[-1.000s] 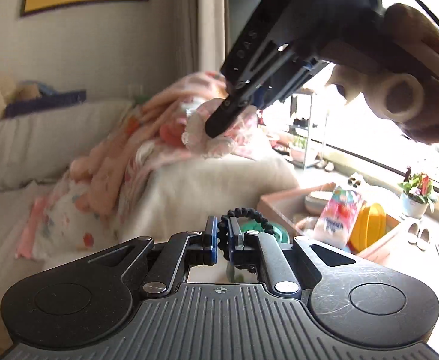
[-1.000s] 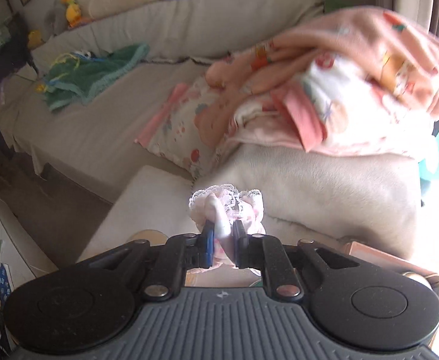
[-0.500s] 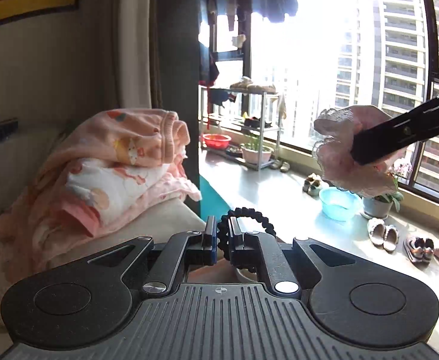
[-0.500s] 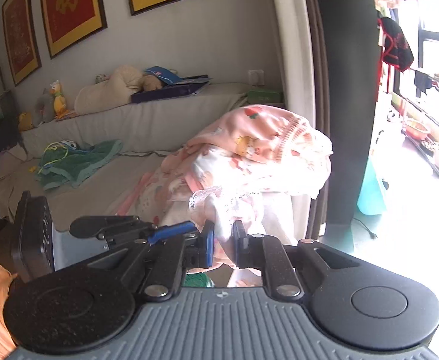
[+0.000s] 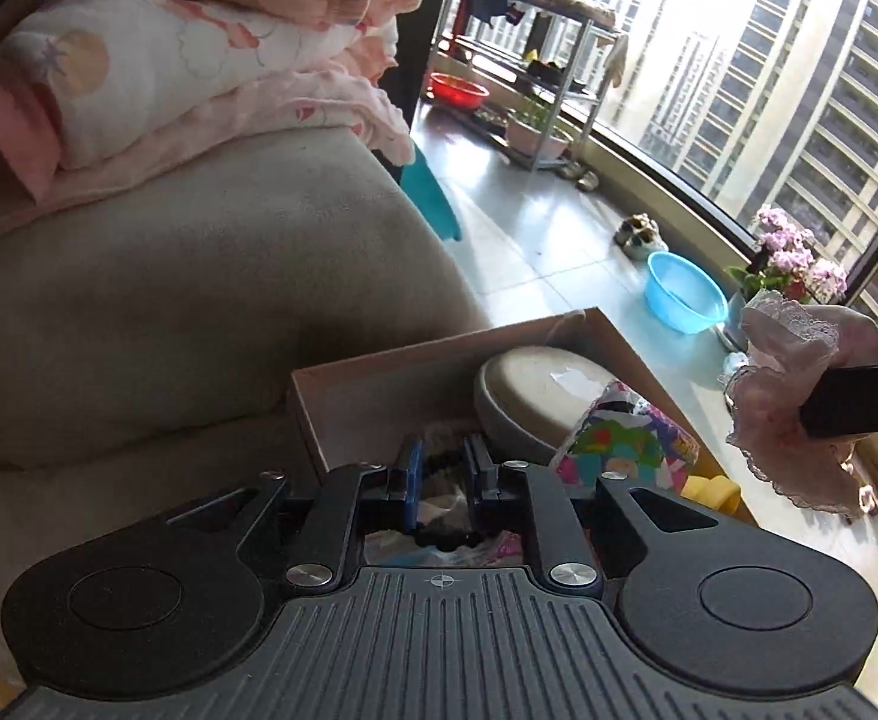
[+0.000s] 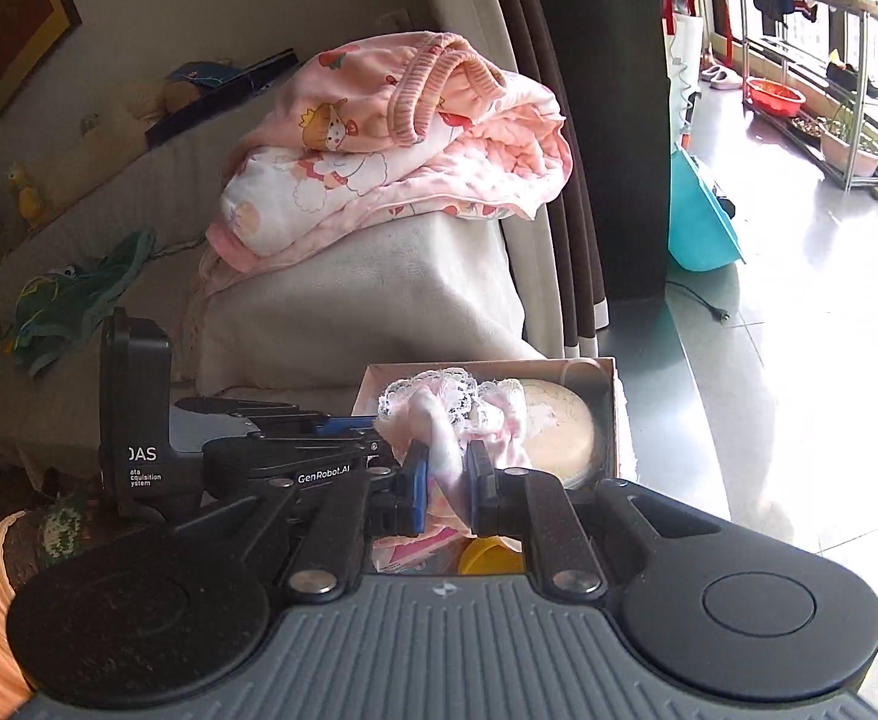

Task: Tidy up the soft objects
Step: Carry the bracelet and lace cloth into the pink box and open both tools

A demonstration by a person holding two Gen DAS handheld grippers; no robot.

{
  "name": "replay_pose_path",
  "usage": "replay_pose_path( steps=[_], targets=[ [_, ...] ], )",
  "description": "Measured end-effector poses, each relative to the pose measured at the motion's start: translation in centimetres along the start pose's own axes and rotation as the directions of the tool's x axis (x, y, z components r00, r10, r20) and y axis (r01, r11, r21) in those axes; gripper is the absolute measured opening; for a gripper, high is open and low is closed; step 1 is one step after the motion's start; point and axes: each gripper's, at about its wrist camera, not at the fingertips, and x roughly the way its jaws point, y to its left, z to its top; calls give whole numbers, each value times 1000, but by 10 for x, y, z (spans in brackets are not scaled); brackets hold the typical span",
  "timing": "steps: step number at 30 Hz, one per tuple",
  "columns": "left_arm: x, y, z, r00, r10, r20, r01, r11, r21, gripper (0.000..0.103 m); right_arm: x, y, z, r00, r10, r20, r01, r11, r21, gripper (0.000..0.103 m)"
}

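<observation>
My left gripper (image 5: 442, 477) hangs over the cardboard box (image 5: 439, 360) and its jaws are easing apart. The black beaded scrunchie (image 5: 444, 534) lies in the gap between the blue pads, low and partly hidden by the gripper body; I cannot tell whether the pads press on it at all. Just ahead of the fingertips, inside the box, sits a round cream tin (image 5: 535, 396), and to the right of it a bright patterned packet (image 5: 625, 444).

My right gripper (image 6: 446, 471) is clamped narrow on the pink lace scrunchie (image 6: 457, 414), whose frilled edge bunches up above the pads and spills to the right. From the left camera that scrunchie (image 5: 793, 390) shows off to my right, pinched by a black finger, above the box's far side. From the right camera the box (image 6: 610, 396) lies straight ahead and below the held scrunchie, with the left gripper (image 6: 343, 420) reaching in from the left beside it. Beyond both tools a pink blanket (image 6: 403, 156) is piled on the sofa arm (image 6: 367, 300).
</observation>
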Motion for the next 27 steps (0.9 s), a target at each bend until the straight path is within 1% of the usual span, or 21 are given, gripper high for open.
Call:
replay_pose_path(
  steps=[1,3,5,7,9,11,12,13,14,16,18,20,22,24,25,26,27],
  targets=[
    [-7,2,-1,1000,3,22,-3,1000,-8,16,5,1,2,1000,10,0,-10,1000,7,12],
    [-31,4,-4,995,19,93,-17,1000,-13,16,16,7,8,1000,31,5,-31,999,16,12],
    [-49,4,-12,991,17,136,-15,1000,-18,16,30,14,17,999,42,5,-43,999,26,12],
    [-66,1,-24,987,-22,159,23,1000,-9,16,49,21,25,999,43,-9,-42,998,41,12],
    [-80,-4,-43,984,-63,169,61,998,20,16,79,25,33,998,38,-54,-33,996,82,13],
    [-86,-6,-62,982,-96,164,90,995,45,16,114,27,36,992,36,-121,-20,990,137,12],
    [-90,-7,-77,981,-129,142,122,991,57,16,130,27,35,988,37,-153,-11,985,170,12],
    [-91,-7,-88,982,-151,116,144,987,67,16,149,28,33,982,27,-188,12,979,203,12],
    [-92,-6,-98,982,-160,96,153,985,75,16,163,30,30,977,-6,-212,51,978,205,12],
    [-93,-1,-121,988,-146,57,140,985,99,16,186,38,27,965,-87,-246,131,977,168,12],
    [-94,5,-138,991,-129,41,124,986,111,16,202,43,23,954,-125,-274,172,973,152,12],
    [-92,13,-150,993,-120,21,117,988,103,16,211,47,20,947,-137,-289,186,971,151,13],
    [-91,22,-162,993,-117,11,116,990,78,16,212,52,18,947,-154,-283,195,973,125,13],
    [-94,27,-167,993,-114,20,112,992,63,16,207,59,16,943,-179,-279,214,972,98,15],
    [-96,30,-170,993,-111,32,109,992,62,16,201,62,16,945,-184,-271,217,971,100,20],
    [-98,32,-171,994,-104,46,101,993,64,16,188,65,15,955,-175,-239,206,972,110,28],
    [-99,34,-172,994,-91,55,88,994,63,16,176,69,15,964,-171,-202,196,974,114,32]
  ],
)
